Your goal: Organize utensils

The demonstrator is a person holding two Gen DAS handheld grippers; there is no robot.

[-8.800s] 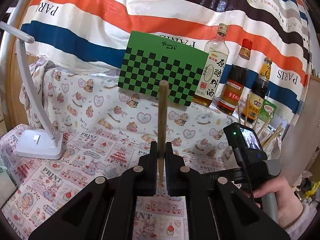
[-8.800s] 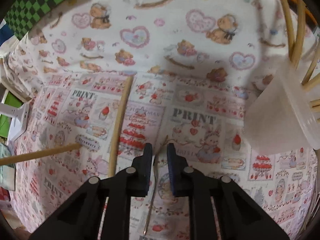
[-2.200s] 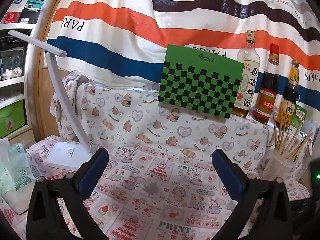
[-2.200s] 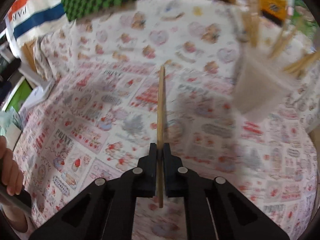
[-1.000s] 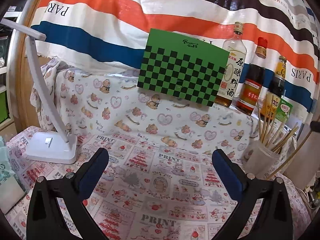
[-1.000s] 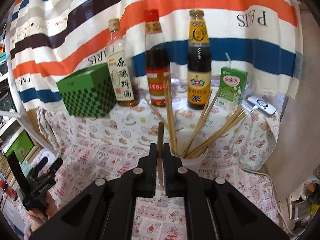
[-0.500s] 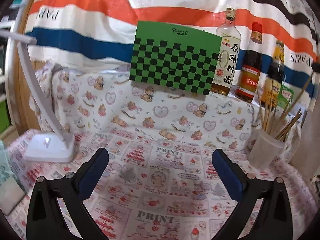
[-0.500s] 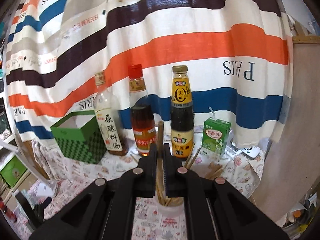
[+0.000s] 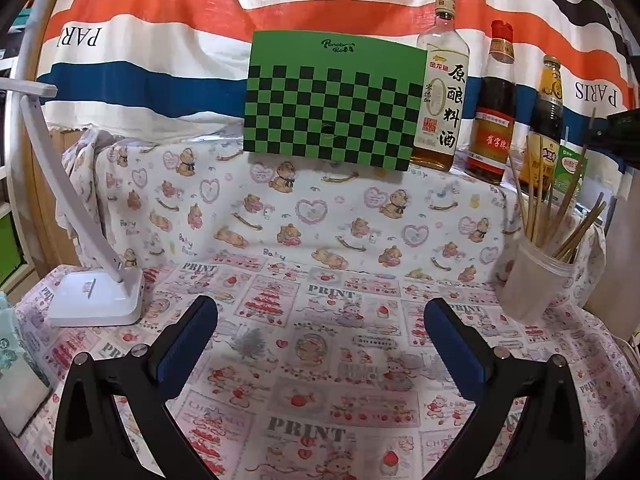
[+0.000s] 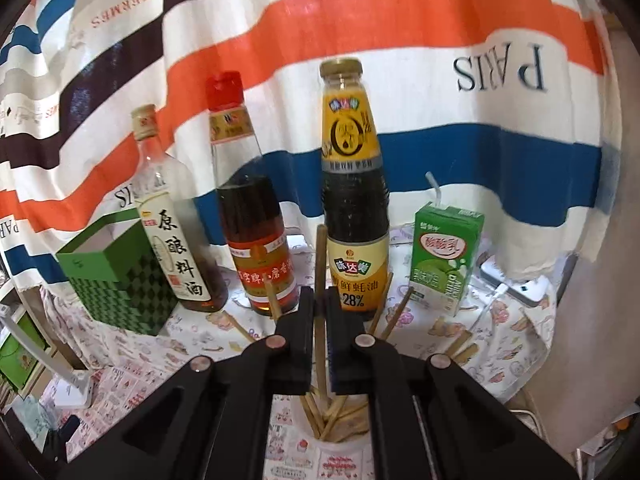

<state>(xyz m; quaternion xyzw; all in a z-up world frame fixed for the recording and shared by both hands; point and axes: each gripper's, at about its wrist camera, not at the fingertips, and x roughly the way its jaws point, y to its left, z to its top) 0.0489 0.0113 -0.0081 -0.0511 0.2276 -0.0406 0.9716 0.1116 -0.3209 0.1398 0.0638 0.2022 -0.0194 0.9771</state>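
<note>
My right gripper (image 10: 319,300) is shut on a wooden chopstick (image 10: 320,264) and holds it upright, its lower end down inside the clear plastic cup (image 10: 336,432) among several other chopsticks. In the left wrist view the cup (image 9: 532,284) stands at the right on the printed tablecloth with chopsticks (image 9: 556,216) sticking out, and part of the right gripper shows above it at the right edge (image 9: 616,140). My left gripper (image 9: 320,344) is open and empty, low over the cloth in the middle.
A green checkered box (image 9: 332,100), three sauce bottles (image 9: 492,108) and a green drink carton (image 10: 446,260) stand on the raised shelf behind. A white desk lamp (image 9: 96,296) stands at left. A striped cloth hangs behind.
My right gripper has carried the chopstick up over the cup and lowered its end into it. My left gripper, which held a chopstick 8.8 s ago, stays open and empty and has shifted slightly.
</note>
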